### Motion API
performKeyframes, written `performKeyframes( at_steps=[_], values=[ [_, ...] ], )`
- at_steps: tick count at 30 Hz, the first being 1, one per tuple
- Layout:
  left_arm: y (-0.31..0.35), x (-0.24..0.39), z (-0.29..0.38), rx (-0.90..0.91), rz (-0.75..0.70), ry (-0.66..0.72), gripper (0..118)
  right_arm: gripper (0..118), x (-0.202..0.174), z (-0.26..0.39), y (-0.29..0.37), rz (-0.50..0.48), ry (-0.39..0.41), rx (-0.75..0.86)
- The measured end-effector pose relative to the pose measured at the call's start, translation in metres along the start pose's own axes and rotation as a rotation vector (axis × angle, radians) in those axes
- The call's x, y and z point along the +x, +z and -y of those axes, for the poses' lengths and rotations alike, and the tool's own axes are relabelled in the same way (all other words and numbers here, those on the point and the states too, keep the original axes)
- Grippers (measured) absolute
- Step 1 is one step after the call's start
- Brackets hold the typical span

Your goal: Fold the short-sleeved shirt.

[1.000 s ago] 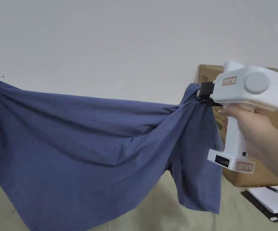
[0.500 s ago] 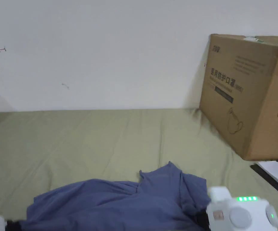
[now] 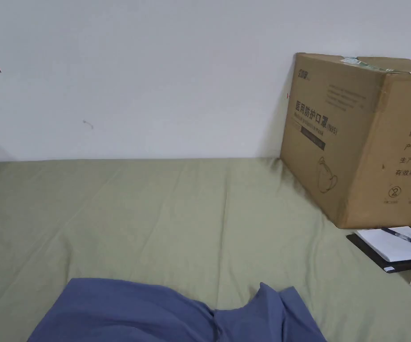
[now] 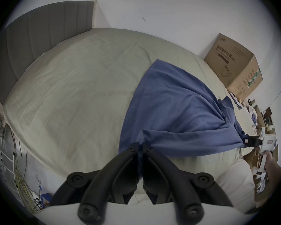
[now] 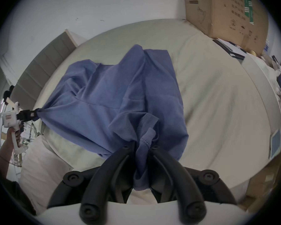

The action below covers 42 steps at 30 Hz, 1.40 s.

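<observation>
Shirt spread on bed, pinched at both near corners.

Left tool (image 4: pixel 140 147) clamps one corner of the blue shirt (image 4: pixel 177 108); right tool (image 5: pixel 139 149) grips a bunched sleeve edge. Fabric looks light, limp, crease-prone; best taken at hems or shoulders. Bed (image 3: pixel 178 209) is open leftward and ahead; cardboard box (image 3: pixel 360 138) and notebook (image 3: pixel 391 249) crowd the right.

Plain blue shirt (image 3: pixel 164 311), olive sheet (image 3: pixel 178 213), brown box (image 3: pixel 360 147)
</observation>
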State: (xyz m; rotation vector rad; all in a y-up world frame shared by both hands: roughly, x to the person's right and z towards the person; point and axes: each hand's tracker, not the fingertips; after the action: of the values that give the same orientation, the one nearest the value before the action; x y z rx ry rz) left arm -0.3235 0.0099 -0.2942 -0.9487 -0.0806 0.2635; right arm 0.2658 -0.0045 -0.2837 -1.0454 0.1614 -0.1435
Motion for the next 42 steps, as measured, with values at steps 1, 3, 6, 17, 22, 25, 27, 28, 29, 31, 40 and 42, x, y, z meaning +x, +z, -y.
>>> performKeyframes(
  at_steps=[1, 3, 6, 17, 22, 25, 27, 28, 29, 31, 40, 42],
  values=[
    [0.000, 0.005, 0.001, -0.010, -0.004, -0.010, 4, 15, -0.001, 0.002, -0.001, 0.018, -0.025, 0.001],
    [-0.004, -0.003, -0.001, -0.003, -0.025, -0.034, 14, 29, 0.002, 0.007, -0.007, 0.050, -0.067, 0.021],
    [0.000, -0.001, 0.000, 0.054, -0.054, -0.037, 103, 114, -0.015, 0.013, 0.002, 0.075, -0.072, 0.039],
    [0.057, 0.024, -0.014, 0.350, 0.168, -0.067, 54, 50, -0.062, 0.001, 0.097, -0.014, -0.030, 0.554],
    [0.112, 0.115, 0.003, 0.463, 0.154, -0.085, 0, 0, -0.085, 0.009, 0.118, -0.058, -0.067, 0.671],
    [0.098, 0.086, -0.008, 0.467, 0.164, -0.091, 0, 0, -0.088, 0.011, 0.122, -0.056, -0.070, 0.703],
    [0.087, 0.064, -0.009, 0.473, 0.160, -0.084, 0, 0, -0.082, 0.003, 0.120, -0.054, -0.061, 0.708],
    [0.085, 0.055, -0.012, 0.479, 0.170, -0.072, 0, 0, -0.073, -0.004, 0.116, -0.061, -0.045, 0.708],
    [0.083, 0.046, -0.017, 0.488, 0.190, -0.055, 0, 0, -0.062, -0.013, 0.109, -0.104, -0.027, 0.713],
    [0.079, 0.049, -0.009, 0.501, 0.202, -0.045, 0, 0, -0.039, -0.049, 0.084, -0.048, -0.085, 0.554],
    [0.042, 0.037, -0.006, 0.474, 0.168, -0.026, 0, 108, 0.028, -0.156, -0.093, 0.148, -0.058, -0.021],
    [0.033, 0.028, -0.008, 0.449, 0.131, -0.035, 0, 107, 0.026, -0.140, -0.094, 0.218, -0.045, -0.073]
  ],
)
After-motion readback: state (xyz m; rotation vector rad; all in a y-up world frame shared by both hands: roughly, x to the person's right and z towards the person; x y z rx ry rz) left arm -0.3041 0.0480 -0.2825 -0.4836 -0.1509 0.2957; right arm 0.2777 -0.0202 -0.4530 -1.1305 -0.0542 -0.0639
